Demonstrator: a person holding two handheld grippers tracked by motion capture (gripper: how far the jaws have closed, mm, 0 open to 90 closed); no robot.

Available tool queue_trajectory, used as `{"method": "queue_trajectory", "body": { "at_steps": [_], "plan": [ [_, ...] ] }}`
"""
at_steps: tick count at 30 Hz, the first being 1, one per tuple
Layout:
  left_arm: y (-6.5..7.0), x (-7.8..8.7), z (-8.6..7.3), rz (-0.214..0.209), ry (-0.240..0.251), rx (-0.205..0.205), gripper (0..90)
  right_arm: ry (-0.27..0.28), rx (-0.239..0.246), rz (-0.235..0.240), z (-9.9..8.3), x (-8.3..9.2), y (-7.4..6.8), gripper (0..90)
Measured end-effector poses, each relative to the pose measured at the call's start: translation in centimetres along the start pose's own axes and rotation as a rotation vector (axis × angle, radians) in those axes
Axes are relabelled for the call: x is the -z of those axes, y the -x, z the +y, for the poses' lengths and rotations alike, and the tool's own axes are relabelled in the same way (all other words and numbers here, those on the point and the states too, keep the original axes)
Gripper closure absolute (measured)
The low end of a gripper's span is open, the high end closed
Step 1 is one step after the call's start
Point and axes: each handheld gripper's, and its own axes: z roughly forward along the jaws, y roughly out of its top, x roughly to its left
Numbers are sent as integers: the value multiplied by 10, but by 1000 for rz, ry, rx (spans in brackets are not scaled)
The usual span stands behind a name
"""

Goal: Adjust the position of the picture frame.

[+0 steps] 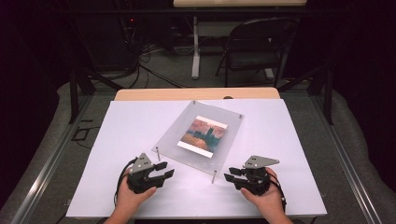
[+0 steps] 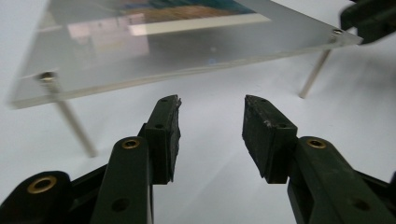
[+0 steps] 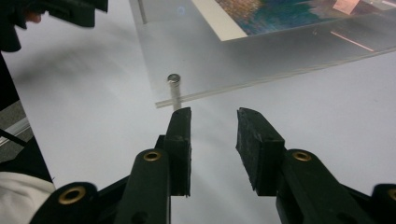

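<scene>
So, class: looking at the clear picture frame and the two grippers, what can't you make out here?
- Picture detail: too small in the high view; cut off by the top edge in both gripper views.
- Frame far corners: beyond the left gripper view's edge.
- Person's arms: cut off at the high view's bottom edge.

White surface (image 1: 280, 140) over wooden tabletop edge (image 1: 140, 94). Black folding chair (image 1: 254, 46) on grey floor behind. White table leg (image 1: 195, 46) beside chair; black cables (image 1: 144, 56) near it.

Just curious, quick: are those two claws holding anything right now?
Left gripper: open, holding nothing, just short of the clear frame.
Right gripper: open, holding nothing, near a frame post.
</scene>
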Motion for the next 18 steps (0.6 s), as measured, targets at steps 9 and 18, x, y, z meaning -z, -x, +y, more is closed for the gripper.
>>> {"method": "queue_trajectory", "body": {
  "at_steps": [9,18],
  "plan": [
    [-29,10,-10,110,-6,27,576,-14,33,28,-7,-7,-9,628],
    [-50,-13,-10,112,-29,50,623,-18,53,31,-10,-18,-10,621]
  ]
}}
